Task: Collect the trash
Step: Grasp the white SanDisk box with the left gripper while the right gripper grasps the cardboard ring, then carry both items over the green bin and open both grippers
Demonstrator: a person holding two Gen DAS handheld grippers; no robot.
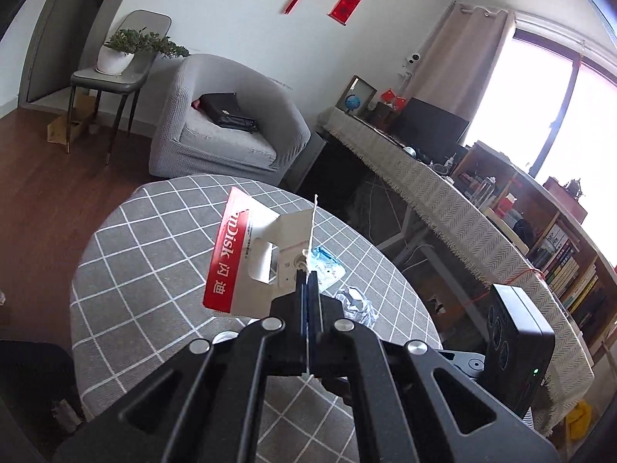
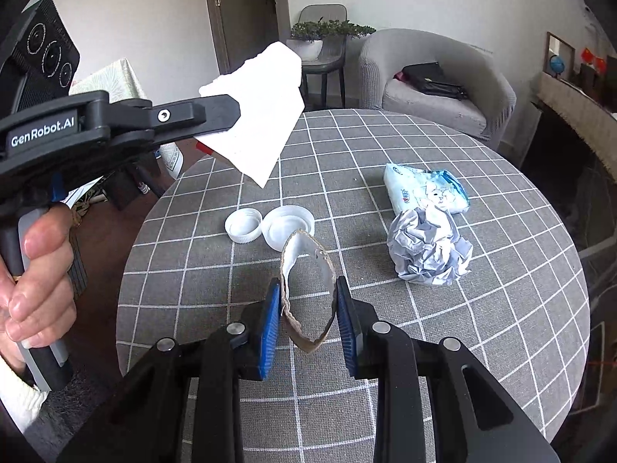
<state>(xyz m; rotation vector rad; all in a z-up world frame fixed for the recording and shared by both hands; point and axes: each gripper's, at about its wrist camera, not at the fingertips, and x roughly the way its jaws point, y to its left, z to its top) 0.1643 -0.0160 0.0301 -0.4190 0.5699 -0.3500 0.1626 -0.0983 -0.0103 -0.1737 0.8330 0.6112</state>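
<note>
My left gripper (image 1: 308, 276) is shut on a red and white card package (image 1: 246, 258), which hangs lifted above the round checked table (image 1: 154, 254). From the right wrist the same package (image 2: 262, 115) shows its white back, clamped in the left gripper (image 2: 231, 110) at upper left. My right gripper (image 2: 307, 289) is shut on a squashed cardboard tube (image 2: 304, 270), its blue pads pressing both sides. On the table lie two white bottle caps (image 2: 270, 225), a crumpled paper ball (image 2: 428, 250) and a blue and white tissue pack (image 2: 428, 189).
A hand (image 2: 34, 270) grips the left tool's handle at the left edge. Beyond the table stand a grey armchair (image 1: 231, 119) with a black bag, a chair with a potted plant (image 1: 115, 58), and a long covered desk (image 1: 443, 200) with bookshelves on the right.
</note>
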